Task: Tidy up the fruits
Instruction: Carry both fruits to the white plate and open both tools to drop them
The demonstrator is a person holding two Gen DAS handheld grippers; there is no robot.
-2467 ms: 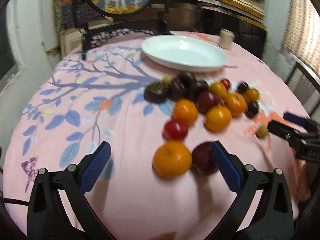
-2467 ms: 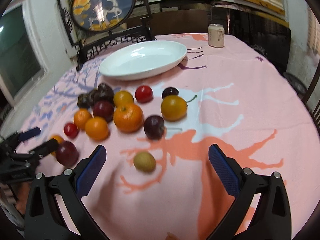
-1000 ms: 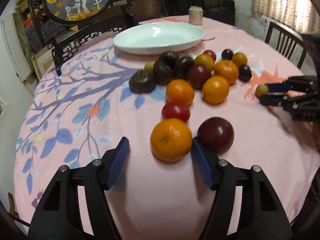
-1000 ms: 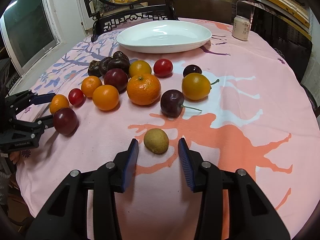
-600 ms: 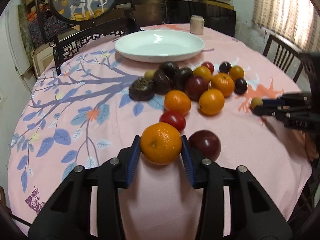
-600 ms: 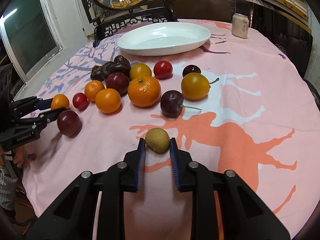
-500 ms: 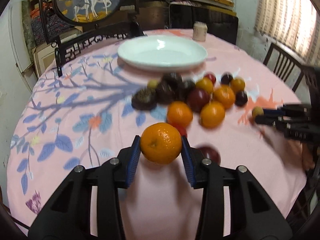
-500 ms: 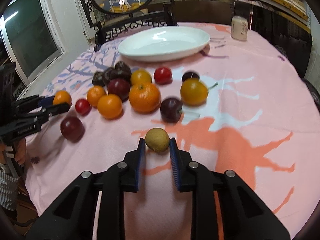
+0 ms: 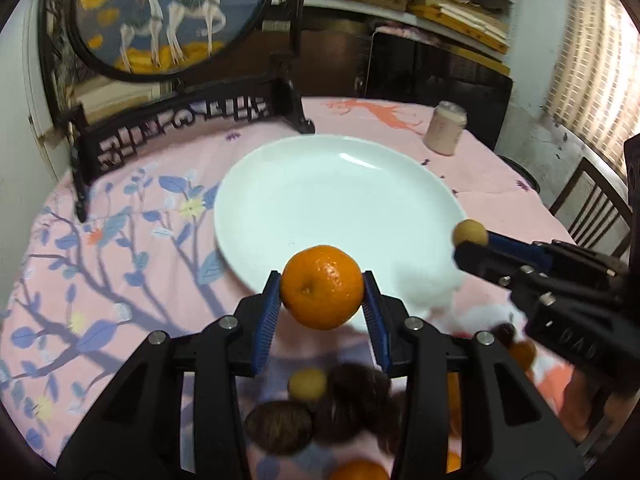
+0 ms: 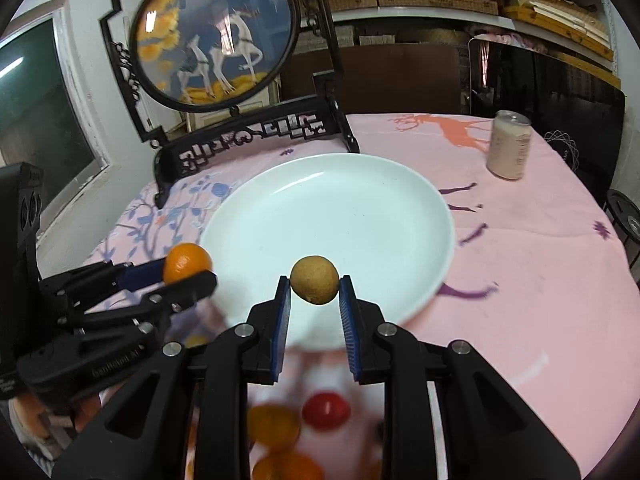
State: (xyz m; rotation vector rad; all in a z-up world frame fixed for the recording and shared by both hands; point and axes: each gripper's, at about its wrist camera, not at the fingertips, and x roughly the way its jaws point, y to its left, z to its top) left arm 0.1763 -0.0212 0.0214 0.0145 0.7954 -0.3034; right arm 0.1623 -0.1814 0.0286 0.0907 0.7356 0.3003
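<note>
Left gripper (image 9: 322, 300) jaws clamped on the orange (image 9: 321, 287), blue pads touching both sides, fruit held off the cloth. Right gripper (image 10: 315, 298) jaws closed on the small tan fruit (image 10: 314, 279), pinched near its lower half, also in the air. Just ahead of both jaws: the white plate (image 9: 340, 184), nothing in it. From the left wrist view the orange sits over the plate's near rim; from the right wrist view the tan fruit is over the near part of the plate, and the orange is left of the right jaws by the plate's left edge. Step in hand, I'd say: carry phase, both fruits at the plate, release not yet done. Next move probably calls for lowering each fruit close to the plate floor before opening, set apart from each other, since round fruit will likely roll on the smooth dish; the two grippers are near one another so keep them from bumping. Behind and below the jaws: the remaining fruit pile (image 9: 320, 400) on the pink tablecloth (image 9: 120, 280), blurred and half hidden by the gripper bodies, so count and kinds are hard to tell; a red one (image 10: 326, 410) shows under the right jaws. Height of fruits above the plate can't be judged. Beyond the plate: a can (image 10: 510, 146) far right, a framed round screen (image 10: 212, 36) far left.
</note>
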